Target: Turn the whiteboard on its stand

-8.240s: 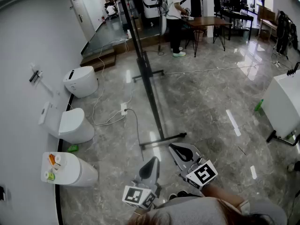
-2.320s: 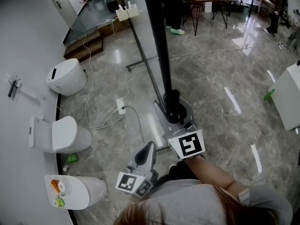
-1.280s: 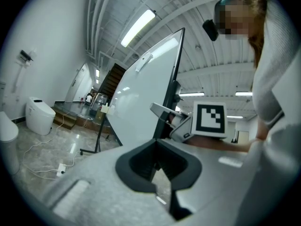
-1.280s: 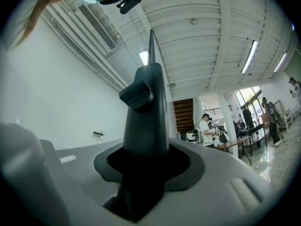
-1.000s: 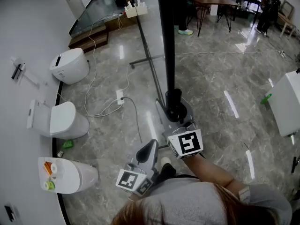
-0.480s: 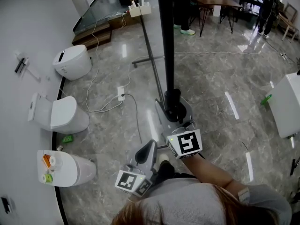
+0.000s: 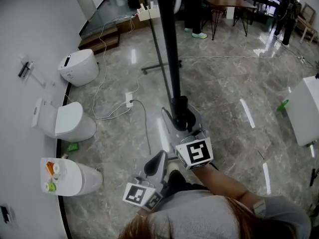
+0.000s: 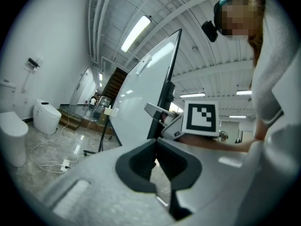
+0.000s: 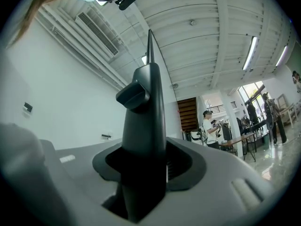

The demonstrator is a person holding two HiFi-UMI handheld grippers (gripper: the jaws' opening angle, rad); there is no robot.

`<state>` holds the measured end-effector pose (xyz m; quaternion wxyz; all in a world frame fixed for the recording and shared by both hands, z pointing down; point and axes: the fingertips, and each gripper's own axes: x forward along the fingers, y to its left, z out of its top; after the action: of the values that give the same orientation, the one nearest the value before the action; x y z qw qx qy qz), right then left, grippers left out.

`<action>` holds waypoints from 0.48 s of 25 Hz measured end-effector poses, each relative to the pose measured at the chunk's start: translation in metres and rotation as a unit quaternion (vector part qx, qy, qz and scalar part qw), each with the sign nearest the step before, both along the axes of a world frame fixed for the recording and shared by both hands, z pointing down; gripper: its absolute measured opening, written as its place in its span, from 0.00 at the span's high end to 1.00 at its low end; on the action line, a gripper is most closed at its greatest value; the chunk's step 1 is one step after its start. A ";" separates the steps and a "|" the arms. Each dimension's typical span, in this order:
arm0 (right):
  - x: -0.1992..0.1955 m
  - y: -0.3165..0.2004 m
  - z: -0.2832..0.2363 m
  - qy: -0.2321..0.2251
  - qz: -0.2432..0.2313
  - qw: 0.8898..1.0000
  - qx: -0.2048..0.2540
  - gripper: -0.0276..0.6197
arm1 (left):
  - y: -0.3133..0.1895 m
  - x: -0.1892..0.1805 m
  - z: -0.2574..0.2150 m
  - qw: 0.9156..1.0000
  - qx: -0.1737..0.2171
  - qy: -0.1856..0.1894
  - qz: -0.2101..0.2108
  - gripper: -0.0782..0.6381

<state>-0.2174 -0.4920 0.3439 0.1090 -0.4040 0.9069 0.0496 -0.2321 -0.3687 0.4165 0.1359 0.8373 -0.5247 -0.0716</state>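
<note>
The whiteboard (image 7: 168,49) stands edge-on in the head view, its black frame running down to my right gripper (image 7: 182,119). In the right gripper view the frame (image 9: 143,121) fills the space between the jaws of my right gripper (image 9: 145,150). They have just been opening a little and are still on the frame. The left gripper view shows the white board face (image 8: 141,98) with the right gripper (image 8: 162,115) at its edge. My left gripper (image 7: 158,162) hangs lower and nearer me, shut and empty, clear of the board, its tips (image 8: 156,143) together.
Three toilets (image 7: 76,66) (image 7: 67,124) (image 7: 75,179) line the left wall. A power strip with cables (image 7: 129,102) lies on the marble floor by the stand's foot (image 7: 160,66). A person (image 7: 192,6) stands by a table at the back. A white cabinet (image 7: 301,114) is at the right.
The top of the board's black edge has swung to the left, and my right gripper has shifted left with it. Earlier on, both grippers hung free, short of the stand.
</note>
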 end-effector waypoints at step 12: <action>0.007 0.023 -0.001 0.002 -0.007 1.000 -0.006 0.64 | 0.026 0.015 -0.002 1.000 0.001 -0.002 0.001 0.90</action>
<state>-0.2109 -0.4695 0.3432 0.1049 -0.3986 0.9100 0.0443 -0.2173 -0.3427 0.4147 0.1339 0.8383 -0.5238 -0.0706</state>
